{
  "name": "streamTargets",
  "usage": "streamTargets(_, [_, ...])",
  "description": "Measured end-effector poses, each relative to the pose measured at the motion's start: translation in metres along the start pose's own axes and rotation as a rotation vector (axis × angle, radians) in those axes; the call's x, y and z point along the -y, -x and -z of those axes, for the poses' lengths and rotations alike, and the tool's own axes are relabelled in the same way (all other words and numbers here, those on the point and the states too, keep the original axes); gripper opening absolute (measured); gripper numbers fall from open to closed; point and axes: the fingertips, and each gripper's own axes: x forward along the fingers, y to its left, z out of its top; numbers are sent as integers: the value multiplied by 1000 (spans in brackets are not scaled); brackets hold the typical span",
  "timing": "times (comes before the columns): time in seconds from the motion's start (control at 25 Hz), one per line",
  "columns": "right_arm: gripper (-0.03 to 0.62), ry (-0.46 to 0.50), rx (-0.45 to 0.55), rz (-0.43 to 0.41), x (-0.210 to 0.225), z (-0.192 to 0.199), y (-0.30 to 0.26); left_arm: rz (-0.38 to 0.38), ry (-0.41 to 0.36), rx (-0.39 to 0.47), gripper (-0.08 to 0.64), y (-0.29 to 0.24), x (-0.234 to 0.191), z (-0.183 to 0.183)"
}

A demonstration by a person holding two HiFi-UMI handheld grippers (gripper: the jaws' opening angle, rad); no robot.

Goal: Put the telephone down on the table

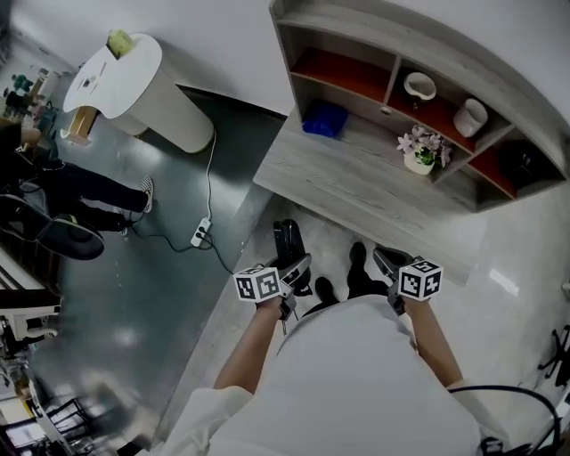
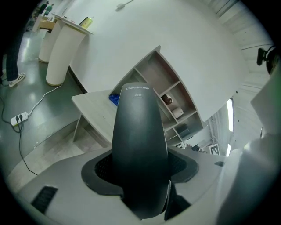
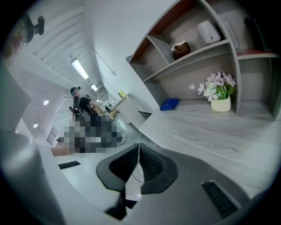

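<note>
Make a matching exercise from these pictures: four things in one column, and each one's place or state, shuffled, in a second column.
Column one:
1. telephone
2. right gripper
3. flower pot
4. white cup

Column two:
A. shut, with nothing between the jaws
B. up in a red-backed compartment of the shelf unit
C. clamped in the left gripper
D. standing on the table, against the shelf unit

Pairs: 1-C, 2-A, 3-D, 4-B
</note>
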Motion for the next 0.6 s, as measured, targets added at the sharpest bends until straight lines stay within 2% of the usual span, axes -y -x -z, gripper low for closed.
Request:
streamTargets(0.28, [20,-7,-21,-31,31,-45,-17,-64,-62,-45,293,-54,-4,-36])
streamTargets(0.6, [20,-51,-53,-43,79,-74,-26,-185,-213,-197,293,-138,-26,-64])
